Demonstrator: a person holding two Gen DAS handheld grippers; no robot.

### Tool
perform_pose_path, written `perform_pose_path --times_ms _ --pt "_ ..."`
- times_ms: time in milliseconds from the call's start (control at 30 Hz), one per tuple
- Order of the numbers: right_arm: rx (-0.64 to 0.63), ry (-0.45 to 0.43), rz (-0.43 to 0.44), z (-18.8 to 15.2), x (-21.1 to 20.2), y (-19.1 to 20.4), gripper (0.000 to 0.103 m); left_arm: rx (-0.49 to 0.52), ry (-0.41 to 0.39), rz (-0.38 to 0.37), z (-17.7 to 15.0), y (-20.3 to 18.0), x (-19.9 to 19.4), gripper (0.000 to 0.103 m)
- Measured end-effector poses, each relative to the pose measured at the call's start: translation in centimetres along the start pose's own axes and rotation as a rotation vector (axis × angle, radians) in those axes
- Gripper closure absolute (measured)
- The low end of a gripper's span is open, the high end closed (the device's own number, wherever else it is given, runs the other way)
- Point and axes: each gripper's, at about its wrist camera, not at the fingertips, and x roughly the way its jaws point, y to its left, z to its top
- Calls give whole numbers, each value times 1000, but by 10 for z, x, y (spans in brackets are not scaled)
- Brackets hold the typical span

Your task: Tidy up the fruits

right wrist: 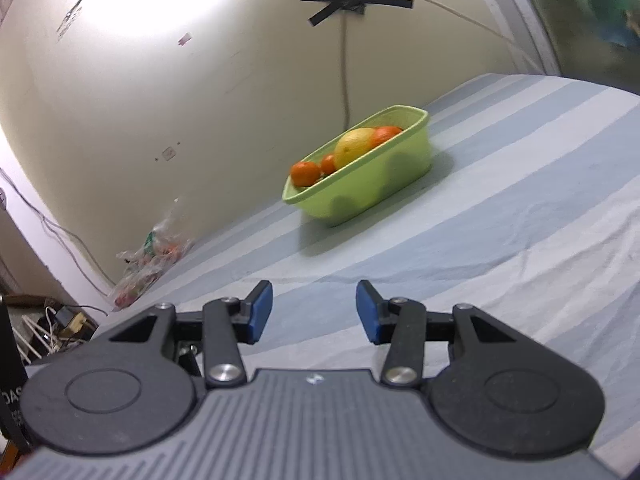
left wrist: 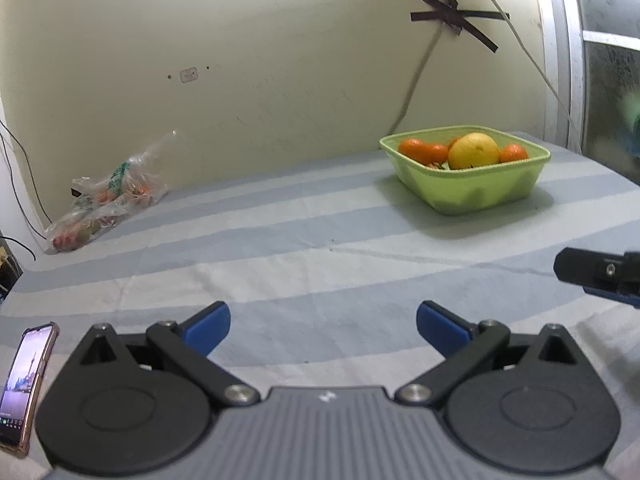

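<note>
So both my grippers are empty over the striped sheet (left wrist: 304,240) right now. The left gripper (left wrist: 323,326) has its blue pads spread wide with only fabric showing between them, so it's fully released. The right gripper (right wrist: 314,308) is parted too, a narrower gap than the left, nothing between its pads either. From the left wrist view I can see the tip of the right one poking in at the right edge, hanging above the sheet. The fruit is all sitting in the light green basket (right wrist: 360,188), which rests on the sheet near the wall, well ahead of both grippers. Inside it there's a big yellow citrus (left wrist: 474,151) in the middle with small oranges on both sides of it: a couple on its left (left wrist: 416,148) and one tucked at its right (left wrist: 514,154). Off on the far left against the wall lies a crumpled clear plastic bag (left wrist: 108,196) with some reddish and greenish stuff in it, too blurry for me to say what. A phone (left wrist: 24,388) with a lit screen lies on the sheet just beside the left gripper's body. Black tape (left wrist: 456,20) holds a cable to the wall above the basket.
</note>
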Motion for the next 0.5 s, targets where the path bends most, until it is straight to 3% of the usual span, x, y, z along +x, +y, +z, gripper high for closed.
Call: perform_pose_path --times_ms 500 --pt "52 9 -14 0 4 -18 51 49 44 2 -5 -14 13 0"
